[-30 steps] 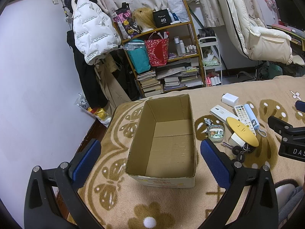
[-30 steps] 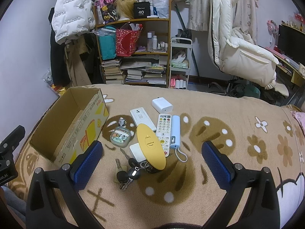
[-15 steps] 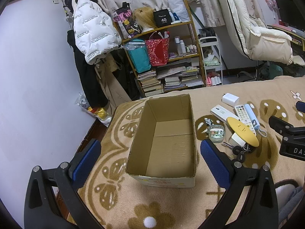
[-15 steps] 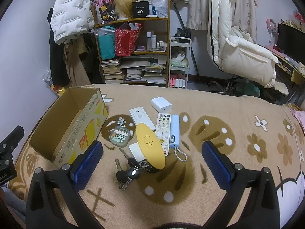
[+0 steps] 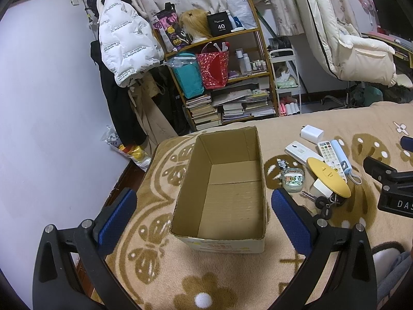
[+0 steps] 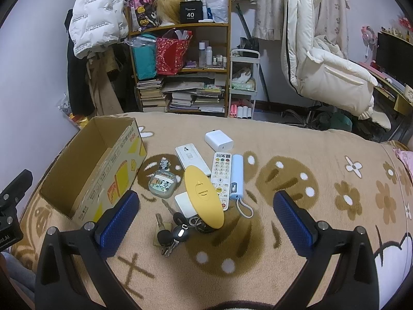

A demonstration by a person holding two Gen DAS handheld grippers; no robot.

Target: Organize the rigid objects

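1. Over the last second almost nothing had changed: the left tongs (image 5: 204, 215) still hung wide apart over the cardboard box (image 5: 222, 188), holding nothing, and the right tongs (image 6: 206, 222) still hung wide apart and unladen above the cluster of small things.
2. Judging from that, the sorting had not begun. The box was empty, and every item lay outside it on the flower-patterned blanket (image 6: 296, 232) of the bed.
3. The things to be sorted lay just to the right of the box: a white charger (image 6: 219, 138), a white remote (image 6: 192, 159), a button remote (image 6: 221, 179) with a pale blue power bank (image 6: 236, 178) touching its side, a clear cartoon case (image 6: 162, 183), a yellow oval piece (image 6: 204, 196) and a bunch of keys (image 6: 171, 235).
4. The yellow oval piece lay over a small white block (image 6: 182, 202), one edge of the button remote and part of the keys, so it would probably have to go first or be lifted clear.
5. The keys sat nearest the right tongs, between the fingertips' line of sight, and looked the easiest first pick.
6. Beyond the bed stood a crowded bookshelf (image 6: 180, 69), a white puffer jacket (image 6: 95, 13) and a cream chair (image 6: 325, 59), all well apart from the work.
7. The left tongs' body showed at the right view's left edge, near the box's near corner, but not in the path to the items.
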